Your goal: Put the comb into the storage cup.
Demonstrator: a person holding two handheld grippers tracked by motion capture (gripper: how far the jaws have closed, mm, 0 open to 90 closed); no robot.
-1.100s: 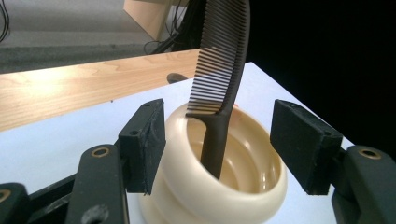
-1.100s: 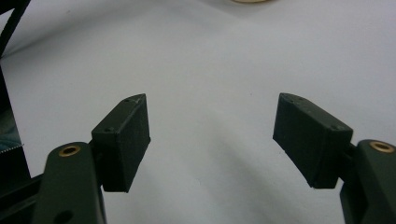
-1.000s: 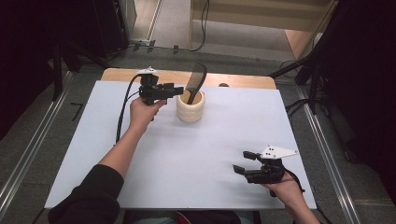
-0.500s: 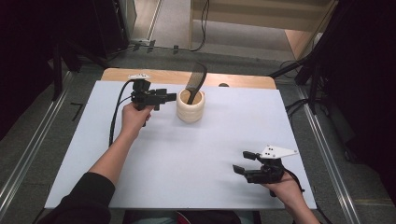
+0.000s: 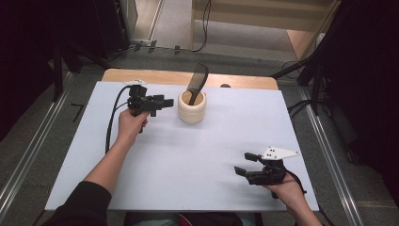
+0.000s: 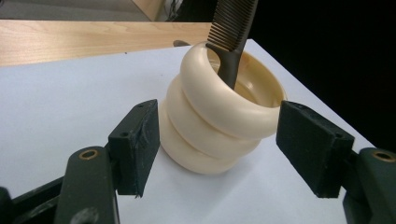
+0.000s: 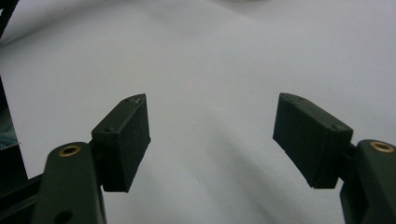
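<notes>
Two things matter here: the cream cup, ribbed like stacked rings, and the dark comb standing in it, teeth end up and leaning toward the far edge. The cup sits on the white worktop near its far edge, about midway along it.

I have the left gripper just beside the cup on its left. Its jaws have just been opening and now stand wide. In the left gripper view the cup sits just past the pads, framed between them but touched by neither; the comb rises from it, untouched as well. The right gripper rests near the near right corner, well apart from the cup, its jaws wide with nothing but bare worktop between them.

As I read it, the comb is already in the cup and the left gripper is free of both. I cannot tell whether the cup is to be gripped next or left alone; if anything remains, it is a left-hand job.
</notes>
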